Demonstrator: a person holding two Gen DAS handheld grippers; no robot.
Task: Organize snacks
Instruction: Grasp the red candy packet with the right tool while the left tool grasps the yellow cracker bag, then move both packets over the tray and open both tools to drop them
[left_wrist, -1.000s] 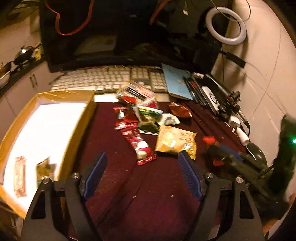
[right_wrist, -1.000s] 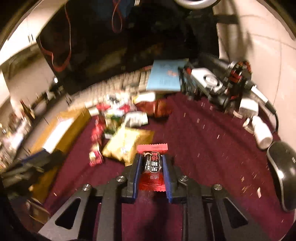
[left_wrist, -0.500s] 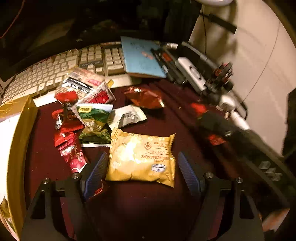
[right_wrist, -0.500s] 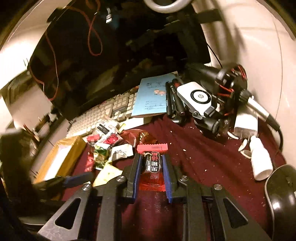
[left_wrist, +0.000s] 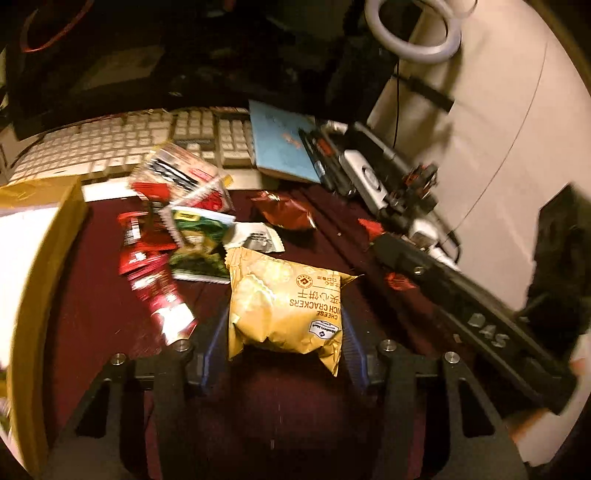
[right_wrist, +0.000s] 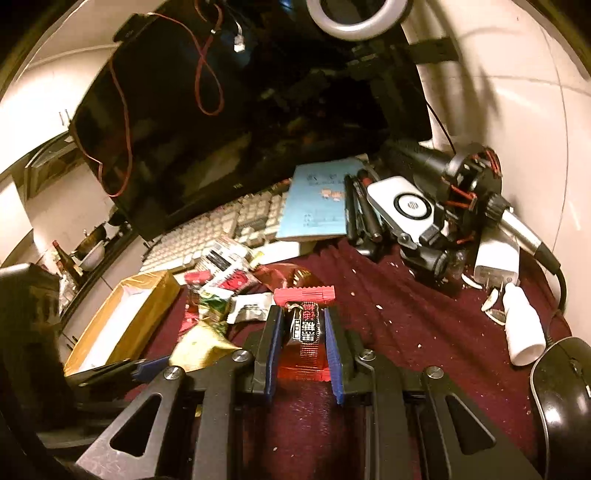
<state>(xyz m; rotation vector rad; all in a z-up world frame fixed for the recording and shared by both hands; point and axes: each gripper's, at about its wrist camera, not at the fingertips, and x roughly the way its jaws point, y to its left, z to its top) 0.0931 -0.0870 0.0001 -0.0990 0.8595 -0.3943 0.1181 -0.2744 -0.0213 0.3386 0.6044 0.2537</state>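
Gripping red snack bar (right_wrist: 304, 332) lengthwise, right hand-held gripper (right_wrist: 302, 345), top pointing forward

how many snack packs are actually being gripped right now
2. The yellow cheese cracker pack sits between the fingers of the left hand-held gripper; the red snack packet is clamped in the right hand-held gripper. The other packs lie loose on the cloth.

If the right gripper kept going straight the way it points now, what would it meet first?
Probably the crumpled red wrapper just beyond the red packet held in the right gripper; farther on lies the blue booklet. Depth is uncertain.
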